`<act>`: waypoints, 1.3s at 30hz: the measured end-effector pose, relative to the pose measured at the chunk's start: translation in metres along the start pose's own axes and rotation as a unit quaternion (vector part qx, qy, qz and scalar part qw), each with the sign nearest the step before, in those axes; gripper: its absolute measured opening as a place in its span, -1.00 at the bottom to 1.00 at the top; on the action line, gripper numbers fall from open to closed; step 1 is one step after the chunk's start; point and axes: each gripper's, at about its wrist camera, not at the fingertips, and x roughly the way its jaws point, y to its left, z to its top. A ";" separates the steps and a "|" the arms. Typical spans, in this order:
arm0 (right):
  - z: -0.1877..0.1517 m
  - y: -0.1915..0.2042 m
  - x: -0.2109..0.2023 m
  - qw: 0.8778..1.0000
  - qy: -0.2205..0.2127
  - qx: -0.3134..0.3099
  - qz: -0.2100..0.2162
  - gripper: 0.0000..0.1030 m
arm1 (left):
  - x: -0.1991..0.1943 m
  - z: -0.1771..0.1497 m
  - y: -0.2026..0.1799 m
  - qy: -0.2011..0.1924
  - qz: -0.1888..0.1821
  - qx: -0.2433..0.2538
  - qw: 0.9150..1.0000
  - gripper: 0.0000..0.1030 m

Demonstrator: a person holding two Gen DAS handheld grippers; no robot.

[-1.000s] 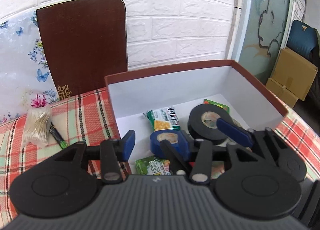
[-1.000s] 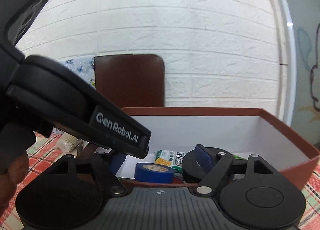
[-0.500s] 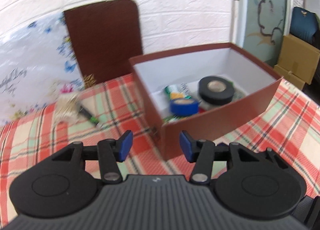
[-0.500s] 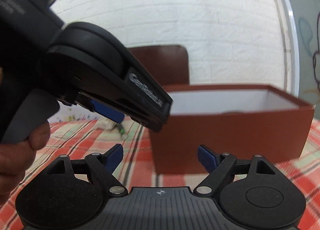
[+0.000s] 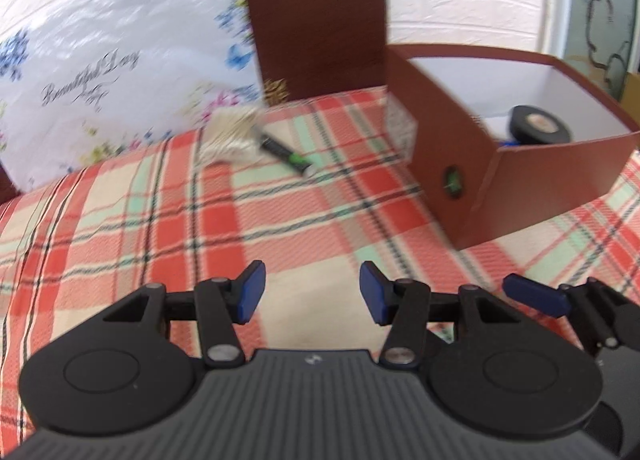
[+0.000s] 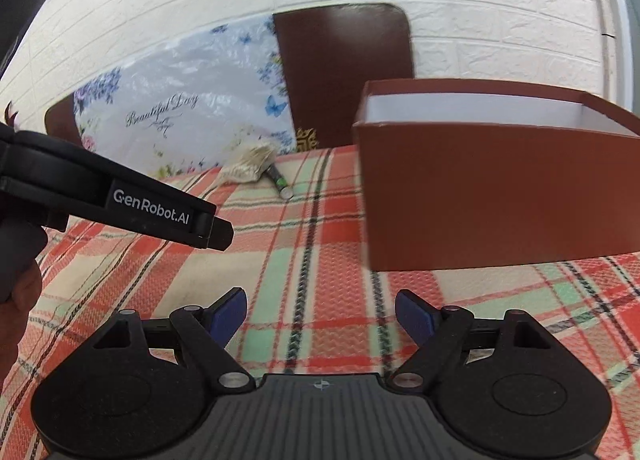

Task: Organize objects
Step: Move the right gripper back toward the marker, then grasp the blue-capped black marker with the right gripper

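Red-and-green plaid tablecloth (image 5: 304,220) bearing, far left of brown cardboard box (image 6: 500,188), slim black-and-green marker (image 5: 286,152) touching soft cotton-swab bundle (image 5: 232,136): light, rigid, roll-prone, best pinched mid-barrel; left gripper (image 5: 310,294) and right gripper (image 6: 320,318) both agape, empty.

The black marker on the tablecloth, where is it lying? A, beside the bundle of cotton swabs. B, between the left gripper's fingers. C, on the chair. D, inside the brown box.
A: the black marker lies on the tablecloth right beside the bundle of cotton swabs, outside the brown box.
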 end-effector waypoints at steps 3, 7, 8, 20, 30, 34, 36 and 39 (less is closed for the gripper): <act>0.003 0.013 0.015 1.000 0.017 -0.013 0.010 0.55 | 0.007 -0.006 0.016 0.007 0.015 -0.011 1.000 0.05; 0.007 0.028 0.034 0.999 0.033 -0.027 0.017 0.62 | 0.017 -0.013 0.041 0.016 0.040 -0.028 0.999 0.06; 0.008 0.033 0.037 0.999 0.034 -0.033 0.018 0.62 | 0.019 -0.014 0.047 0.018 0.046 -0.032 0.998 0.06; 0.039 0.062 0.093 0.997 0.023 -0.067 0.022 0.38 | 0.041 -0.045 0.134 -0.046 0.150 -0.065 0.986 0.68; 0.088 0.049 0.187 0.998 0.019 -0.050 -0.027 0.22 | 0.049 -0.051 0.158 -0.061 0.100 -0.143 0.983 0.81; 0.088 0.051 0.188 0.998 0.021 -0.066 -0.010 -0.66 | 0.050 -0.053 0.160 -0.060 0.102 -0.143 0.983 0.83; 0.084 0.053 0.179 0.997 0.027 -0.076 -0.013 -0.69 | 0.051 -0.053 0.161 -0.059 0.103 -0.142 0.983 0.83; 0.068 0.053 0.148 0.997 0.036 -0.073 -0.009 -0.69 | 0.051 -0.053 0.161 -0.059 0.103 -0.142 0.983 0.83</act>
